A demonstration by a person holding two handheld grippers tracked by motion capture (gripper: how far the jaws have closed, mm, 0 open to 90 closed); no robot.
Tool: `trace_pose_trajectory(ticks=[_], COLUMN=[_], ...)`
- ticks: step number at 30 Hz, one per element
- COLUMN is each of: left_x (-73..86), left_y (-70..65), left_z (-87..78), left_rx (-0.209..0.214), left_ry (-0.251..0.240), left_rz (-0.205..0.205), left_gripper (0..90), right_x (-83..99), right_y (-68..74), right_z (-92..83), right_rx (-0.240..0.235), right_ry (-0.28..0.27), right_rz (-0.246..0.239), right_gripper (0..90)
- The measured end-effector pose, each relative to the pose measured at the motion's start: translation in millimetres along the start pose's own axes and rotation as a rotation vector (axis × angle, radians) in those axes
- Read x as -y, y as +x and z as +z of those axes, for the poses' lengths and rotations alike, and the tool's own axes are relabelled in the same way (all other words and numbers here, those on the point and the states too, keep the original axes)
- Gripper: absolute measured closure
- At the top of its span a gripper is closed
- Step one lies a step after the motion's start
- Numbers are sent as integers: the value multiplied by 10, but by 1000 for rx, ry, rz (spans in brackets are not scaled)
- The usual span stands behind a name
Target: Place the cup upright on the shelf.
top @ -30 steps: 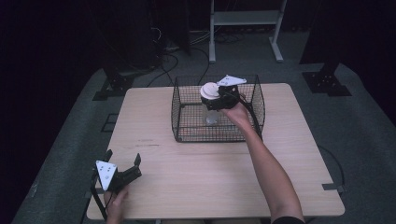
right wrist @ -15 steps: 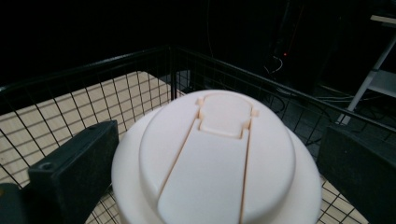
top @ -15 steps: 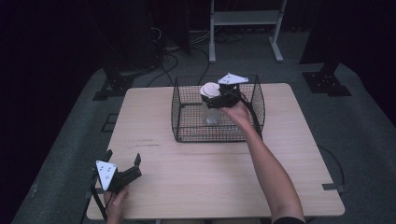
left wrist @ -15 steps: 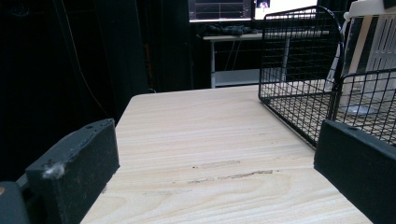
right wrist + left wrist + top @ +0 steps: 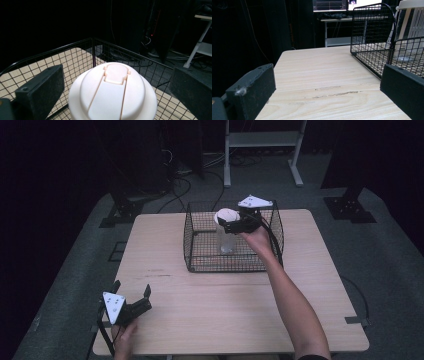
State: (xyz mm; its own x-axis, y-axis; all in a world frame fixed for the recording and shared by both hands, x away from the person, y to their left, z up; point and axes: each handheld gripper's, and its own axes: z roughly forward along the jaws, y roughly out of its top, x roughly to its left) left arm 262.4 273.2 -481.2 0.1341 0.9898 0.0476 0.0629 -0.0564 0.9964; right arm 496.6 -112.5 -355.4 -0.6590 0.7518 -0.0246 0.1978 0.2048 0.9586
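Right gripper view: jaws spread wide beside white lid [image 5: 113, 93]; left jaws parted, empty.

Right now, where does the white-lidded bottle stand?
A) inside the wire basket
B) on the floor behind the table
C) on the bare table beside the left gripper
A: the white-lidded bottle stands upright inside the wire basket, with the right gripper open around its lid.

Both tools black, blocky matte jaws. Left tool [image 5: 131, 306] and right tool [image 5: 235, 222] each carry a pale triangular plate with dark dots. Black cable trails from each. Forearms bare.
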Motion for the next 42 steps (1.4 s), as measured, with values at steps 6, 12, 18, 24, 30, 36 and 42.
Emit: trace_pose_trajectory(ticks=[6, 12, 18, 24, 30, 36, 42], left_x=[0, 0, -1, 0, 0, -1, 0], left_y=[-3, 0, -5, -3, -4, -7, -7], left_z=[0, -3, -7, -5, -4, -4, -4], left_rx=[0, 2, 2, 2, 0, 0, -1], left_ry=[0, -1, 1, 1, 2, 3, 3], left_rz=[2, 1, 7, 3, 4, 10, 7], left_gripper=[0, 0, 0, 0, 0, 0, 0], right_x=[-63, -74, -62, -45, -71, -132, -109], right_y=[23, 38, 59, 63, 89, 136, 139], right_z=[-119, -239, -328, -392, -493, -633, -732], right_rx=[-8, -16, -21, -27, -35, -48, -48], right_ry=[-20, -28, -30, -19, -17, -25, -30], right_rz=[-10, -28, -32, -37, -57, -79, -82], right_gripper=[0, 0, 0, 0, 0, 0, 0])
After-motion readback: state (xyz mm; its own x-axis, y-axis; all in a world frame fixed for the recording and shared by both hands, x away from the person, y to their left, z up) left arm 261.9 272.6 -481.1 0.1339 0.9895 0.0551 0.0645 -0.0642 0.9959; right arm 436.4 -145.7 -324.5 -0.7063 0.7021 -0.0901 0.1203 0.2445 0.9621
